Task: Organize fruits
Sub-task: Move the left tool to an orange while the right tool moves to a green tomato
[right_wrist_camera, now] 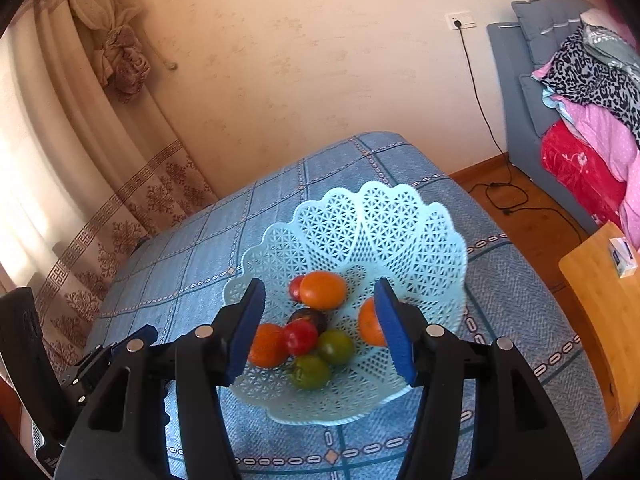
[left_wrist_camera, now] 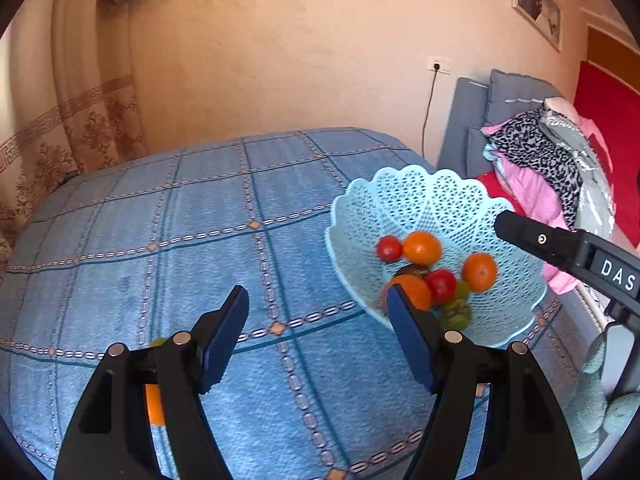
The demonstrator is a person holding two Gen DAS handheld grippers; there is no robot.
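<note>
A pale blue lattice basket [left_wrist_camera: 432, 196] [right_wrist_camera: 360, 216] stands on the blue checked tablecloth [left_wrist_camera: 160, 220]. It holds oranges [right_wrist_camera: 322, 289], red tomatoes [right_wrist_camera: 301, 337], green fruits [right_wrist_camera: 335, 346] and a dark fruit [right_wrist_camera: 308, 315]. My left gripper [left_wrist_camera: 317, 300] is open over the cloth, left of the basket, with nothing between its fingers. Behind its left finger another orange [left_wrist_camera: 154, 404] and a bit of green fruit [left_wrist_camera: 158, 343] lie on the cloth. My right gripper [right_wrist_camera: 320, 292] hovers open over the basket's near side and grips nothing. One of its fingers [left_wrist_camera: 520, 232] shows at the right of the left wrist view.
A sofa with a pile of clothes [left_wrist_camera: 540, 152] [right_wrist_camera: 588, 92] stands right of the table. A wooden tabletop [right_wrist_camera: 600, 300] with a small box is at the right edge. A cable [right_wrist_camera: 504, 200] trails on the floor. Curtains [right_wrist_camera: 120, 184] hang to the left.
</note>
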